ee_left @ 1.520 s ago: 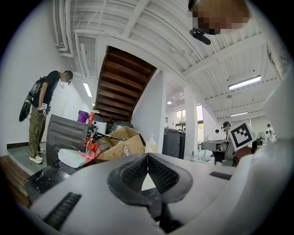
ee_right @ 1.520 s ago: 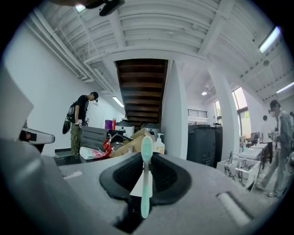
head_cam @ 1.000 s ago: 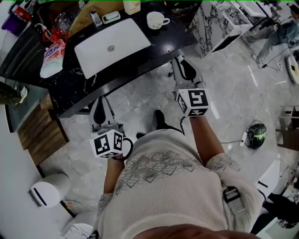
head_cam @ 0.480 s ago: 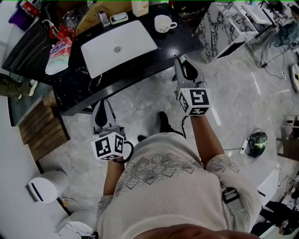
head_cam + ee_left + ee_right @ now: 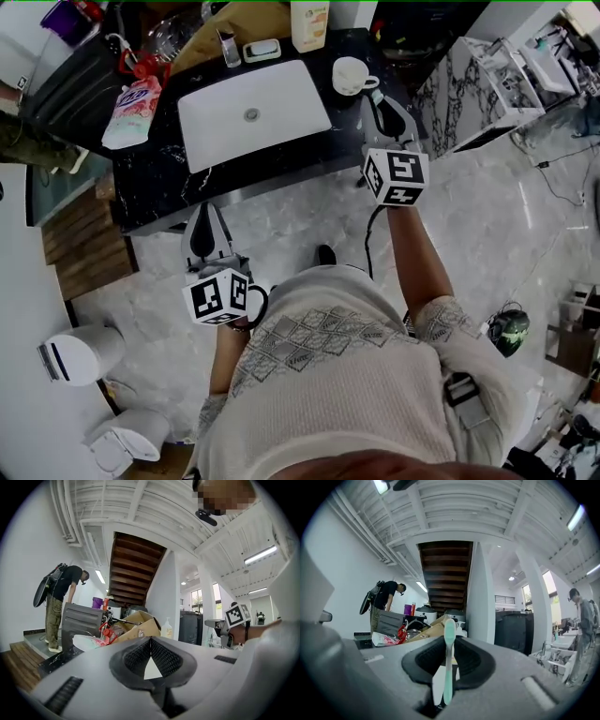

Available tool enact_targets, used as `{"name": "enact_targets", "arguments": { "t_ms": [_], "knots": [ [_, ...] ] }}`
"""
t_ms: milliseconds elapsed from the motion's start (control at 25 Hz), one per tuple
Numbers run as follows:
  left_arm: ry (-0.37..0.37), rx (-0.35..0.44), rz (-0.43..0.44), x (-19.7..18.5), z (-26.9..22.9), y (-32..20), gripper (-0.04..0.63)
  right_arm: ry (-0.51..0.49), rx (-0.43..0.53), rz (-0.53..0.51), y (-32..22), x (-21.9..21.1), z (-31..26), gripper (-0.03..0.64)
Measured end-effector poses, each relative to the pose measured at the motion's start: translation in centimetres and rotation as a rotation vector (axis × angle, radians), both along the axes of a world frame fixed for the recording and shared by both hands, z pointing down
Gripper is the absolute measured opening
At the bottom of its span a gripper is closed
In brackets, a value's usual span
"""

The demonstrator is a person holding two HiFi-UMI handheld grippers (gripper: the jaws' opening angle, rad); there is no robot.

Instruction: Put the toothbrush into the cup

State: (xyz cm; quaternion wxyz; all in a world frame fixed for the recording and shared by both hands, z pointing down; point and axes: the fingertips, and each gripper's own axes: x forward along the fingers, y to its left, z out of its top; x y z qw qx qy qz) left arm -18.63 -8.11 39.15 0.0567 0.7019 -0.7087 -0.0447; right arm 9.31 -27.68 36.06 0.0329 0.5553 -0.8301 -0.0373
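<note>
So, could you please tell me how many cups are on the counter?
1: a white cup right of the sink, near the counter's right end. The clutter at the left could hide others.

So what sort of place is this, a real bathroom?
Probably a mock washroom corner inside a big open workshop: a white sink set in a black counter with a cup and soap bottle, yet a staircase underside and bare ceiling overhead.
</note>
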Motion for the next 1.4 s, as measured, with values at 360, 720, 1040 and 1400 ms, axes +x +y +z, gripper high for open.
{"name": "enact_targets", "arguments": {
  "t_ms": [360,720,1040,1400],
  "knots": [
    [-0.007,0.004,-0.112,0.8,0.3,-2.8,0.000,-0.001,0.024,-0.023,-10.3,0.6,0.0,0.055],
    [-0.008,0.004,-0.204,0.8,0.6,-3.6,-0.002,0.001,0.010,-0.062,-15.3,-0.5,1.9,0.055],
    [-0.012,-0.011,-0.227,1.9,1.2,-4.1,-0.001,0.014,0.021,-0.073,-18.3,-0.6,3.6,0.055],
    [-0.055,-0.026,-0.179,3.5,1.5,-8.1,0.000,0.014,-0.036,-0.066,-20.6,-0.7,7.5,0.055]
  ]
}}
